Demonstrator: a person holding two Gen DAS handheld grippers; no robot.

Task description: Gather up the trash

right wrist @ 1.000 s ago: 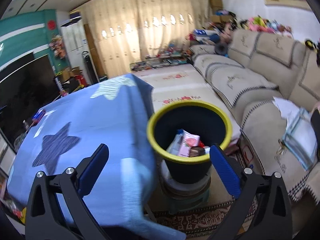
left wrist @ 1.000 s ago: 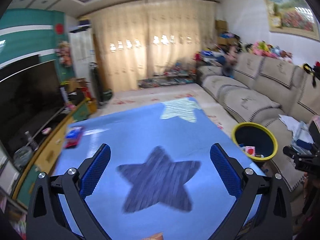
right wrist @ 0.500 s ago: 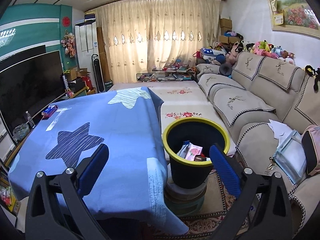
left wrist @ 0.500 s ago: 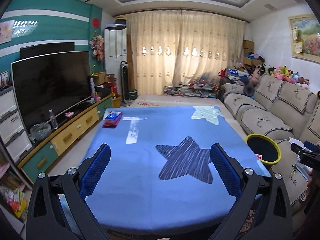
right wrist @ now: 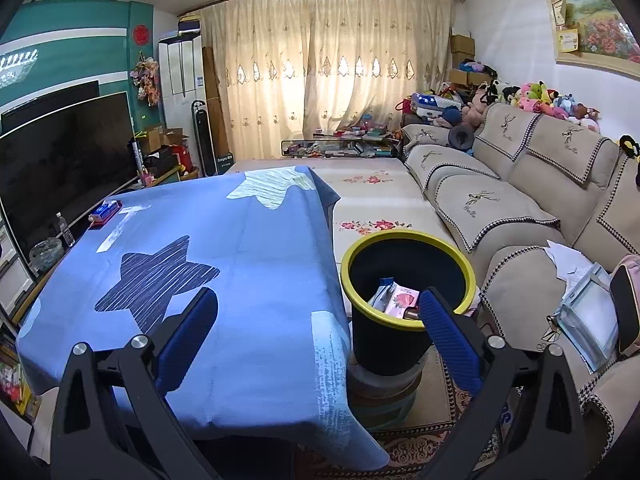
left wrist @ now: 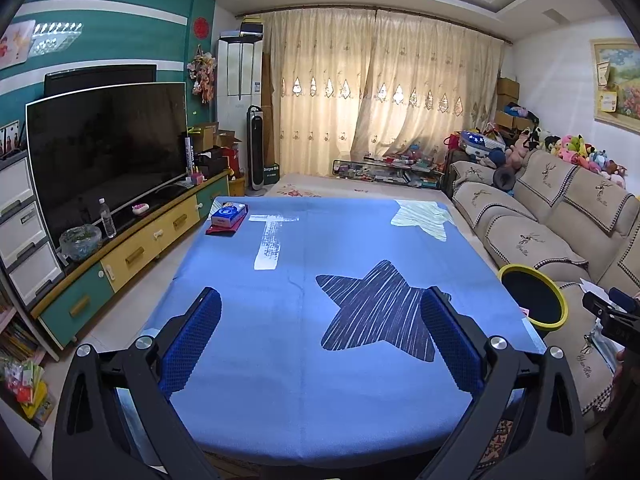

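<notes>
1. Left gripper (left wrist: 320, 332) hangs over the near edge of a table draped in a blue cloth (left wrist: 280, 360); its blue-padded fingers (left wrist: 192, 340) stand wide apart with nothing between them.
2. Right gripper (right wrist: 316, 332) hangs at the table's near right corner, jaws likewise spread and empty; its right finger (right wrist: 448, 340) crosses in front of the bin's near rim.
3. The bin (right wrist: 392, 344), black with a yellow rim, sits on a low round stool (right wrist: 384, 396) just beside the table's right edge, between table and sofa (right wrist: 520, 208); wrappers (right wrist: 400, 300), pink and white, lie inside it.
4. In the left view the bin (left wrist: 532, 296) shows at the table's right edge, its contents mostly hidden; the other gripper's dark tip (left wrist: 608, 312) pokes in at far right.
5. On the cloth, a dark striped star (left wrist: 376, 312) lies near the grippers; a blue box on a red pad (left wrist: 228, 216) rests at the far left corner.
6. A television (left wrist: 108, 152) stands on a cabinet left of the table; curtains (left wrist: 380, 100) close off the far wall; papers (right wrist: 584, 300) lie on the sofa seat nearest the bin.
</notes>
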